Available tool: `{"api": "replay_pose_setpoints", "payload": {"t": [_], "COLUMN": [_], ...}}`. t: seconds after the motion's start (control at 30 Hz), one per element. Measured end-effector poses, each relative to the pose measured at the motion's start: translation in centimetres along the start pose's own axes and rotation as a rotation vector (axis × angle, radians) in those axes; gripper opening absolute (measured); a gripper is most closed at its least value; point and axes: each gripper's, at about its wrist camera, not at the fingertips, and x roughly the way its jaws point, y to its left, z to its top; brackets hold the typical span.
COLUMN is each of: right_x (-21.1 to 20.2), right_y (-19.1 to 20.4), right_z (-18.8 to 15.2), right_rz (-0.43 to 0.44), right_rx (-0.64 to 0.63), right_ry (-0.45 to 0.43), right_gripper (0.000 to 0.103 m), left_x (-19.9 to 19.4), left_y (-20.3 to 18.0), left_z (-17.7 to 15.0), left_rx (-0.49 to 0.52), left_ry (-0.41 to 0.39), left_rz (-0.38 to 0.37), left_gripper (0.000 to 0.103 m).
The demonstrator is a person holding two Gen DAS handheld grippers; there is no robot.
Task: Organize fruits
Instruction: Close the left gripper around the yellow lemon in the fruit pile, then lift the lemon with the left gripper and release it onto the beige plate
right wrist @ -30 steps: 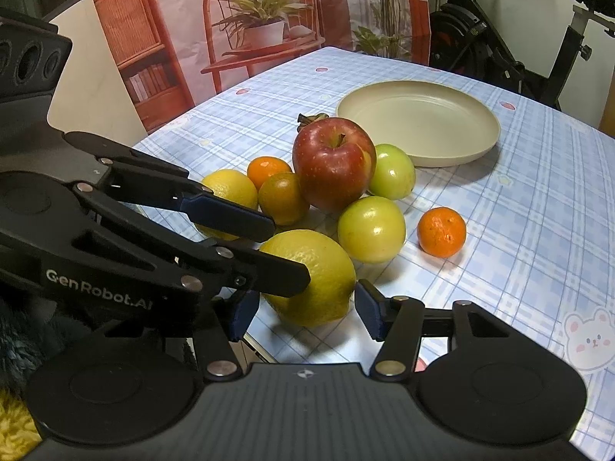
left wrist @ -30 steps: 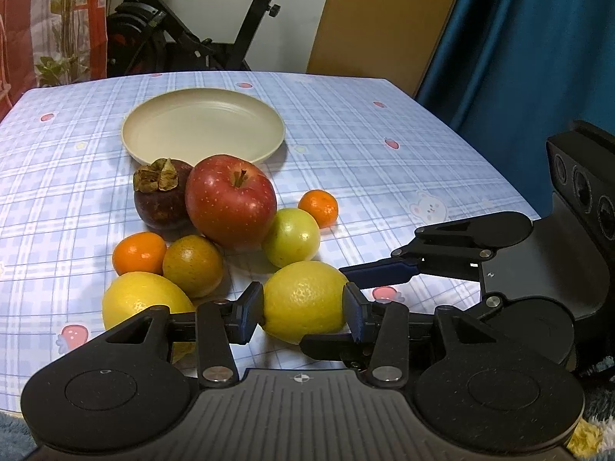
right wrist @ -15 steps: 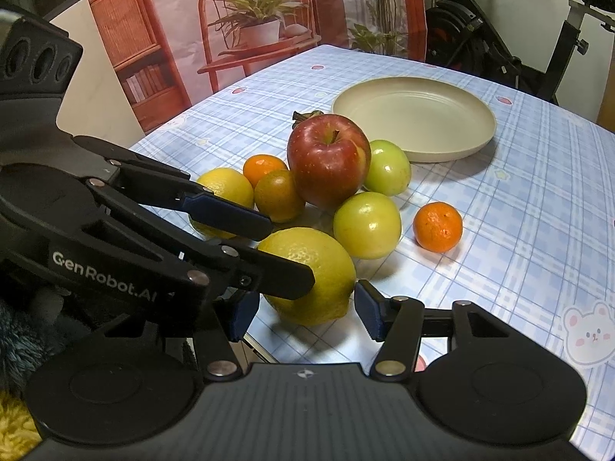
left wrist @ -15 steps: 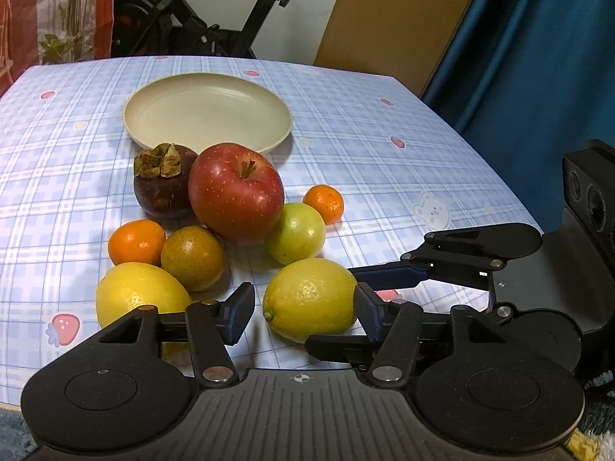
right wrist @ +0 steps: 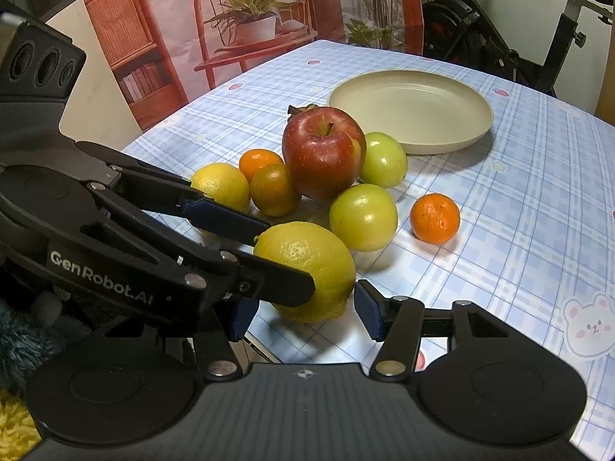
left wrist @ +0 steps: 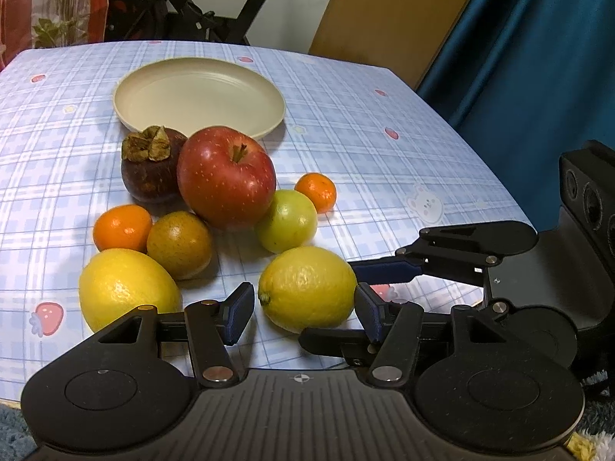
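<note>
Both tongs, left (left wrist: 303,309) and right (right wrist: 301,317), gape around the near-edge lemon (left wrist: 307,288), unclamped.

tablecloth (left wrist: 384,176): pale blue and white plaid, small pink strawberries
plate (left wrist: 200,97): cream
apple (left wrist: 226,176): red, yellow-speckled
mangosteen (left wrist: 152,171): dark purple, brown cap
near lemon (left wrist: 307,288): yellow
far-right mandarin (left wrist: 316,192): orange
gripper pads (left wrist: 238,313): dark blue
</note>
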Motion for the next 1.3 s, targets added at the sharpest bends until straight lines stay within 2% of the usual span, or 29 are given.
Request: {"api": "replay_pose_setpoints", "payload": {"t": [0.43,0.6,0.9,1.13,1.3], "right_x": [0.3,-0.3,-3.0,-5.2,-5.2], "right_y": [0.0,0.2,0.2,-0.4,-1.4], "right_z": [0.1,0.4,1.6,5.1,7.6], "right_rz": [-0.014,-0.036,-0.063,-0.091,-0.105], "right_rx": [-0.007,-0.02,-0.005,-0.011,-0.01], "right_ry": [-0.003,-0.01,-0.108,-0.214,-0.266], "right_gripper": [0.058,0.058,0.058,0.058,0.058], "left_x": [-0.2,-1.0,-3.3,-5.0,-4.2], "left_y": [0.0,-0.5,-2.0,-2.7,-2.0], "left_z": [-0.2,0.2,2.2,5.9,8.6], "left_rx": [0.009,0.035,0.08,0.116,0.1], "left_ry": [-0.017,-0.046,-0.158,-0.269,-0.304], "left_rz": [-0.003,-0.004,-0.012,0.001,0.008], "left_gripper": [0.057,0.056,0.056,0.056,0.056]}}
